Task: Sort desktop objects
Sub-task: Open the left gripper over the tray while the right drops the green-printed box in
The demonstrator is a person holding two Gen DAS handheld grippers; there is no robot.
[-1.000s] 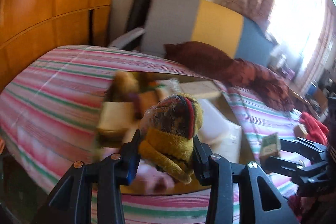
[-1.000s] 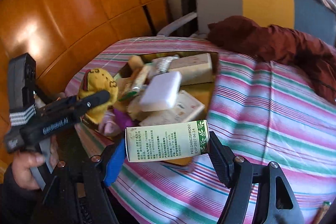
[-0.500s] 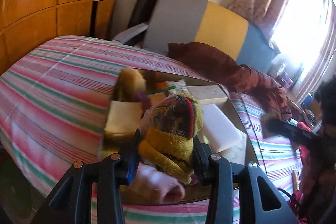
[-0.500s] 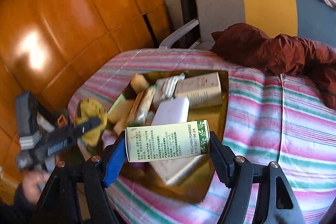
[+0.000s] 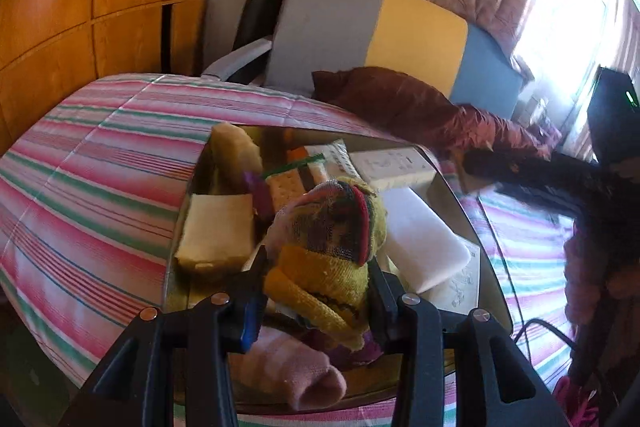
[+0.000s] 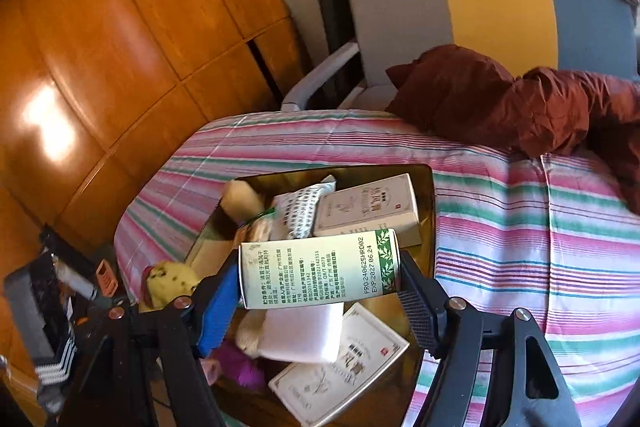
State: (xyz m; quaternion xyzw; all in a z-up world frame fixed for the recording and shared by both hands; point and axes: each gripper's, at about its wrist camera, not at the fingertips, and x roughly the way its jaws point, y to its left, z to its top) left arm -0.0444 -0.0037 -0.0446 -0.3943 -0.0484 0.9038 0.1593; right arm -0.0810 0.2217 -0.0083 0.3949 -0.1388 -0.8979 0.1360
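Left gripper [image 5: 316, 283] clamps a yellow sock bundle [image 5: 332, 243], right gripper [image 6: 320, 279] clamps a green-labelled canister [image 6: 320, 269] crosswise; both hang over the crowded tray [image 6: 430, 195], apparently for sorting in.

We've got a yellow knit sock [image 5: 320, 263] bunched up low-center in the left view, and a green-and-white printed box [image 6: 320, 273] lying sideways mid-frame on the right, both above our gold tray [image 6: 428, 187] crammed with boxes, packets and socks.

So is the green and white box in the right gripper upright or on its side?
On its side: the green and white box lies crosswise in the right gripper, its print running sideways.
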